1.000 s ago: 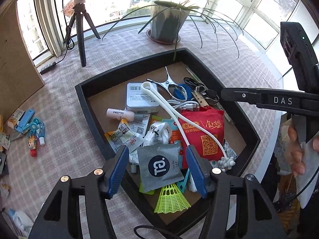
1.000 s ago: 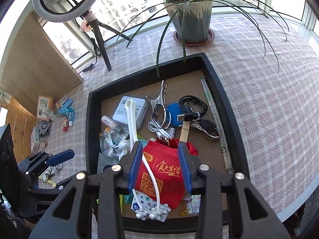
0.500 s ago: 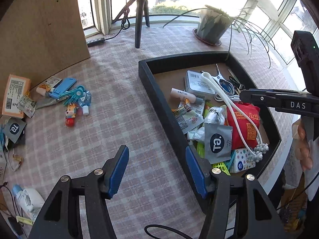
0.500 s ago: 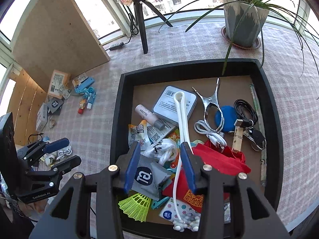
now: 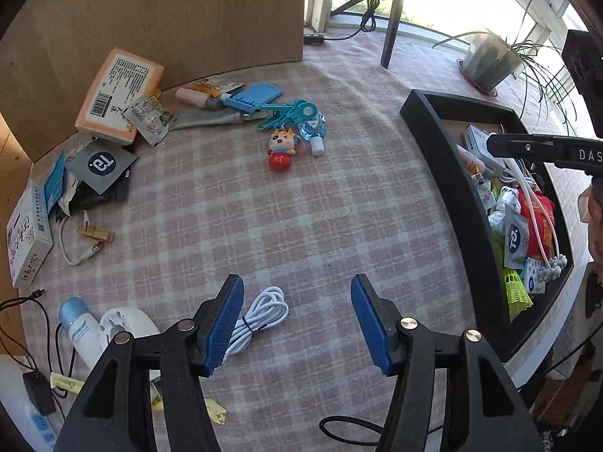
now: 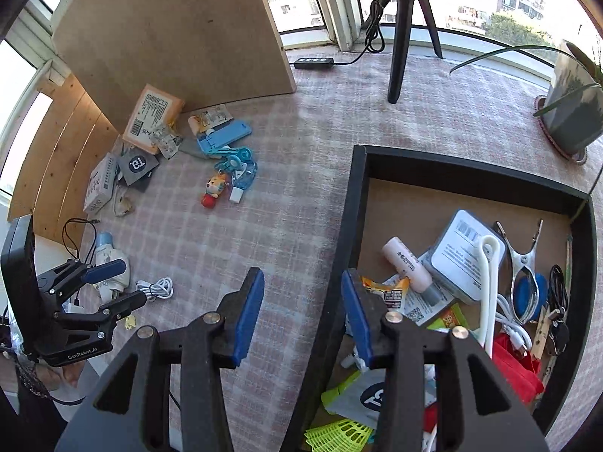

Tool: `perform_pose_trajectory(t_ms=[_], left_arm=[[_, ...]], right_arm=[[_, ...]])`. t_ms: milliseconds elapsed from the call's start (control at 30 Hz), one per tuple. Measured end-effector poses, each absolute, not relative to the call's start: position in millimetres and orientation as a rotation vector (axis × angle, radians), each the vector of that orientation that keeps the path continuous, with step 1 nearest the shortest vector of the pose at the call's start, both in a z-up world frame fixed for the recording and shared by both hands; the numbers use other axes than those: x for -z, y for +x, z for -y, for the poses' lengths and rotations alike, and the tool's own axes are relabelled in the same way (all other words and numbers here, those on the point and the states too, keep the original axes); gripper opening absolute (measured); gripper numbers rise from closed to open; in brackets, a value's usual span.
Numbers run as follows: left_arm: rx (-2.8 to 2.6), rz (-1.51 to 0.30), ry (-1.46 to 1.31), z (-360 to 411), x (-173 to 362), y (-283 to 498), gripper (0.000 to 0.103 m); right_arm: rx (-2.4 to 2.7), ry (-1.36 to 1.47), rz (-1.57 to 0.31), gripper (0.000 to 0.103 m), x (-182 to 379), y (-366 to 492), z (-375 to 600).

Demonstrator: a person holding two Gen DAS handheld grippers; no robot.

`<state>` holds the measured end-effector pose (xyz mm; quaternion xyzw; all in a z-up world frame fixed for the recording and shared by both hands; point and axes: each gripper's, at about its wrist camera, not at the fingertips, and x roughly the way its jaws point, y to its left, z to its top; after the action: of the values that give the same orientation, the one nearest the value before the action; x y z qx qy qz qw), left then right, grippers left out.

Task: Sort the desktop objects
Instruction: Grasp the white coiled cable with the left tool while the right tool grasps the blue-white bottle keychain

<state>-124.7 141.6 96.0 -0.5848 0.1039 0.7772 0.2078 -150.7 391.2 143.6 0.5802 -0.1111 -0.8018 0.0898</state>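
Through left wrist view, my left gripper [image 5: 297, 320] hangs apart, empty, its near finger covering part of the white cable [image 5: 260, 318]; tray [image 5: 467, 226] cut off right, "DAS" readable. Right wrist view: my right gripper [image 6: 301, 312] apart, straddling tray wall; "GenRobot.AI" readable, box text too small.

Bare checked bench [image 5: 301, 226] lies open ahead; a coiled white cable [image 5: 260, 316] sits at six o'clock, black tray wall [image 5: 459, 203] at three.
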Motion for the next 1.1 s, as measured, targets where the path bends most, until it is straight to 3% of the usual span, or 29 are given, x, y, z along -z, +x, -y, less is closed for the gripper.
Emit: perform_pose_trajectory(t_ms=[400,600,667,800,1100], left_arm=[[-2.078,-0.535,-1.73,-112.8,-44.0,-121.5,0.054],[-2.103,-0.514,-1.721,-109.9,-34.0,-126.5,0.054],[-2.122,-0.471,-1.724,-106.7,-32.7,-129.8,0.049],[-2.173,-0.441,-1.741,-102.1,-29.2,-137.0,0.022],[-2.26,-0.294,-1.767,-86.4,-25.5,-149.2,0.02]], right_arm=[[2.218,1.821,0.267,0.042,-96.9,-236.5,-312.8],[2.219,1.877,0.286,0.042,-74.5,-268.1,-302.0],[2.225,1.899,0.287,0.041,-67.0,-277.1,-300.8],[2.233,1.938,0.268,0.035,-55.1,-292.2,-297.8],[2.263,1.957,0.124,0.033,-49.7,-309.2,-278.2]])
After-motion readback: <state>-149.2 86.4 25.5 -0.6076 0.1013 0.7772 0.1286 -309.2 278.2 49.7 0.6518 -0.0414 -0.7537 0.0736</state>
